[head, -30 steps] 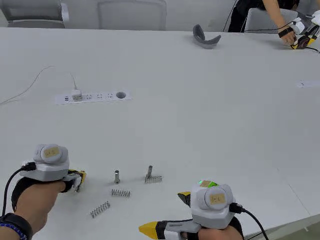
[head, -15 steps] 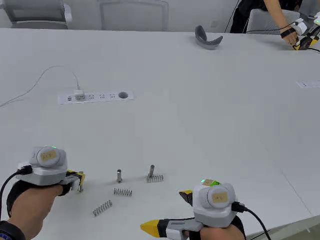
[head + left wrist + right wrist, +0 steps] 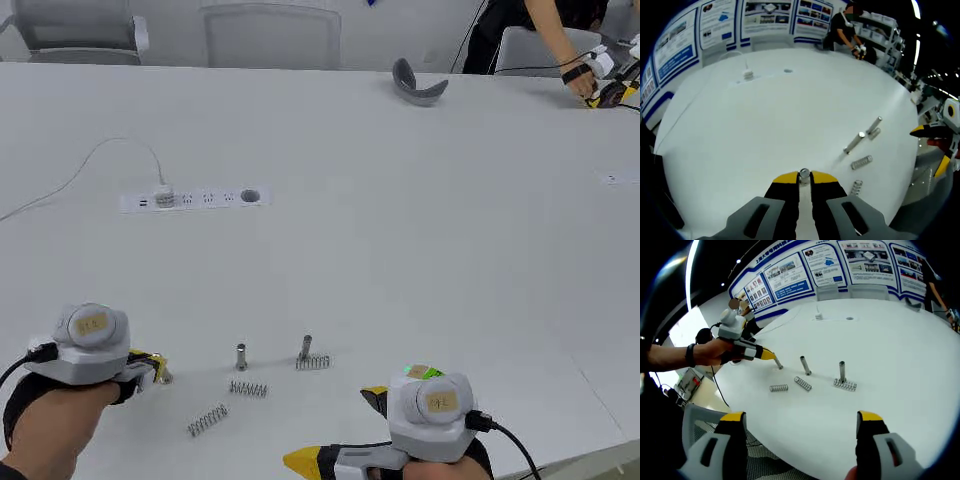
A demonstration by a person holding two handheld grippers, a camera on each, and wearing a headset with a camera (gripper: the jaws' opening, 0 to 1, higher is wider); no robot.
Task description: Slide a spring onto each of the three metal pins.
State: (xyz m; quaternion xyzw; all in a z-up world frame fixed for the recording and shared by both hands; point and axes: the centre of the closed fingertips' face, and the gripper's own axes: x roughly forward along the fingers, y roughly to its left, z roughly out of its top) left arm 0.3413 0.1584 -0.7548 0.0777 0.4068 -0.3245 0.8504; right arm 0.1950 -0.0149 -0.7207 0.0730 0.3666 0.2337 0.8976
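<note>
Two metal pins [image 3: 241,356] [image 3: 305,347] stand upright on the white table [image 3: 400,230]. One spring [image 3: 313,362] lies at the foot of the right pin. A second spring [image 3: 248,388] and a third [image 3: 207,420] lie loose nearer me. My left gripper [image 3: 158,370] rests at the lower left, shut on the third pin [image 3: 803,176], which stands on the table. My right gripper [image 3: 335,428] hovers at the near edge, jaws wide open and empty. From the right gripper view I see the left gripper [image 3: 767,356] holding its pin [image 3: 778,364].
A white power strip [image 3: 195,198] with a plugged cable lies mid-table on the left. A grey curved object [image 3: 418,82] sits at the far side. A person's hand with another gripper [image 3: 600,75] works at the far right corner. Chairs stand behind the table.
The head camera has tilted a little, shifting the whole picture. Both grippers and the pins and springs have held their places.
</note>
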